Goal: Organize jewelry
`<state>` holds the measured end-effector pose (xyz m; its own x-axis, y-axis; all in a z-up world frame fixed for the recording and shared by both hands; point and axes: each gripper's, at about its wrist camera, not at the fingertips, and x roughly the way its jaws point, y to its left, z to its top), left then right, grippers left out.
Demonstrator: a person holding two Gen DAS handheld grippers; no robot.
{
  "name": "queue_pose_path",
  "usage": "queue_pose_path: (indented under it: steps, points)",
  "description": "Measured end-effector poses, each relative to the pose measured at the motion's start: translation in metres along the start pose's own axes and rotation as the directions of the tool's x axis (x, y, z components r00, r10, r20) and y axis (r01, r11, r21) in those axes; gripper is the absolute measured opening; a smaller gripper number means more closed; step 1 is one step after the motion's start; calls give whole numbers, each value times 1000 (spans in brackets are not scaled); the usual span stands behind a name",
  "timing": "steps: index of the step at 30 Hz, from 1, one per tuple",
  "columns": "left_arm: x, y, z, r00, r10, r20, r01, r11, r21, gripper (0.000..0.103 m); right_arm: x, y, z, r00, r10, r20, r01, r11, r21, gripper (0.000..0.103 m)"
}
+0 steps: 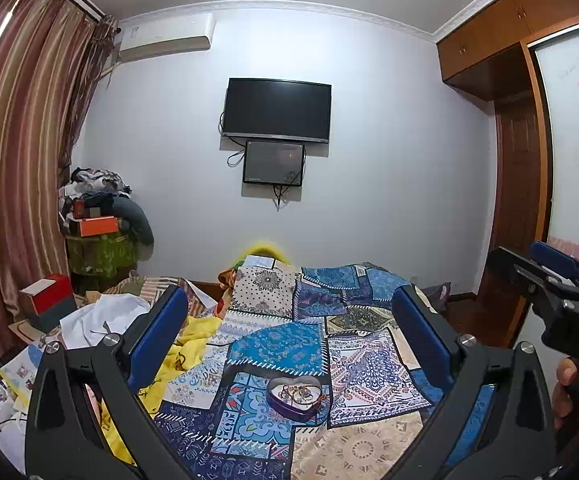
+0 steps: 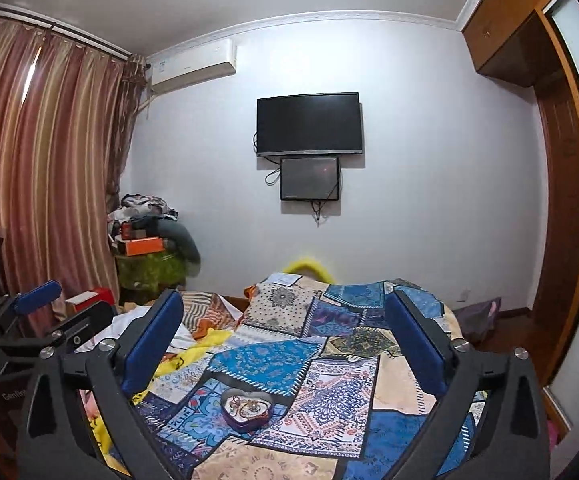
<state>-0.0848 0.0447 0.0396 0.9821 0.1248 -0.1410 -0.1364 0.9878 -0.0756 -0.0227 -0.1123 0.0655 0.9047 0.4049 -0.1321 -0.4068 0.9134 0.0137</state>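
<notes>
A small purple heart-shaped tin (image 1: 295, 397) lies on the patchwork bedspread (image 1: 273, 344), holding tangled jewelry (image 1: 300, 393). It also shows in the right wrist view (image 2: 246, 407) with the jewelry (image 2: 245, 405) inside. My left gripper (image 1: 289, 320) is open and empty, raised above the bed with the tin low between its blue pads. My right gripper (image 2: 283, 324) is open and empty at about the same height; it shows at the right edge of the left wrist view (image 1: 561, 280). The left gripper shows at the left edge of the right wrist view (image 2: 37, 312).
Yellow cloth (image 1: 193, 344), white cloth (image 1: 97, 316) and papers lie on the bed's left side. A red box (image 1: 47, 294) and a pile of clothes and boxes (image 1: 97, 216) stand by the striped curtain. A TV (image 1: 276, 109) hangs on the far wall; a wooden wardrobe (image 1: 525, 160) is right.
</notes>
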Motion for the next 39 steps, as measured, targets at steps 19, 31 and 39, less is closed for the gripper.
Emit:
queue_pose_path:
  steps: [19, 31, 39]
  points:
    - [10, -4, -6, 1000, 2, -27, -2, 1000, -3, 102, -9, -11, -9, 999, 15, -45, -14, 1000, 11, 100]
    - [12, 2, -7, 999, 4, -35, -4, 1000, -6, 102, -9, -11, -9, 998, 20, -57, -19, 1000, 16, 100]
    - [14, 2, -9, 999, 1, -41, -1, 1000, -2, 102, -7, -13, -9, 997, 24, -71, -23, 1000, 19, 100]
